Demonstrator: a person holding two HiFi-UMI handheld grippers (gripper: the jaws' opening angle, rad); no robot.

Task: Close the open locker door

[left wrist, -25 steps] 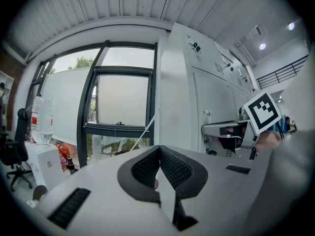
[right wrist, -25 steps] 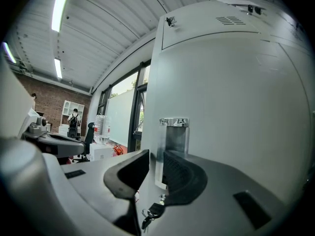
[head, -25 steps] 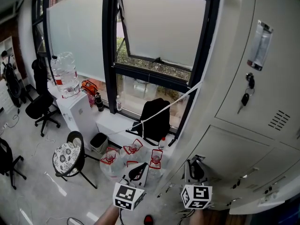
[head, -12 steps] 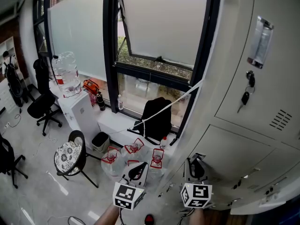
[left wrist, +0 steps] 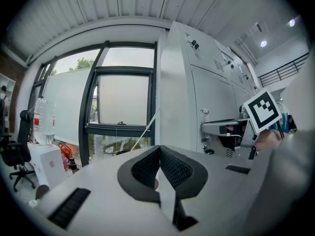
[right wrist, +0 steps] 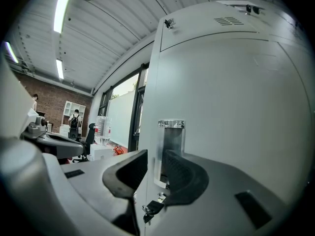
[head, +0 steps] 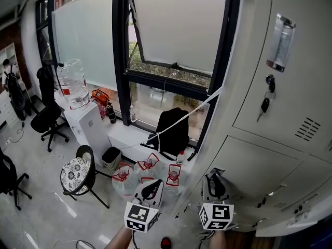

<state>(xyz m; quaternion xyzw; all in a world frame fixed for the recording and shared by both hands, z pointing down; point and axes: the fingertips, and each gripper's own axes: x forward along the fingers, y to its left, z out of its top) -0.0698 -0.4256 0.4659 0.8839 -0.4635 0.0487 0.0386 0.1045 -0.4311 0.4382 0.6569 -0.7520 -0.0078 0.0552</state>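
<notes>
The grey locker door [head: 290,87] fills the upper right of the head view, with a chrome handle [head: 280,40] and keys [head: 265,104] hanging from its lock. Whether it sits flush I cannot tell. My right gripper [head: 214,178] is low by the locker's corner, well below the handle. In the right gripper view its jaws [right wrist: 155,156] are opening with nothing pressed between them. The door's edge, handle [right wrist: 171,149] and keys [right wrist: 153,208] show beyond the gap. My left gripper [head: 150,188] hangs beside it, shut and holding nothing [left wrist: 158,151].
Smaller locker doors [head: 254,173] lie below the big one. A black-framed window [head: 174,35] is to the left, with a black backpack [head: 174,131] on the sill. Water jugs [head: 148,165], a stool [head: 75,174], a water cooler [head: 72,84] and office chairs [head: 46,119] stand on the floor.
The locker front, with its handle and keys, has shifted slightly left and up in the head view. Both grippers stay at the bottom edge.
</notes>
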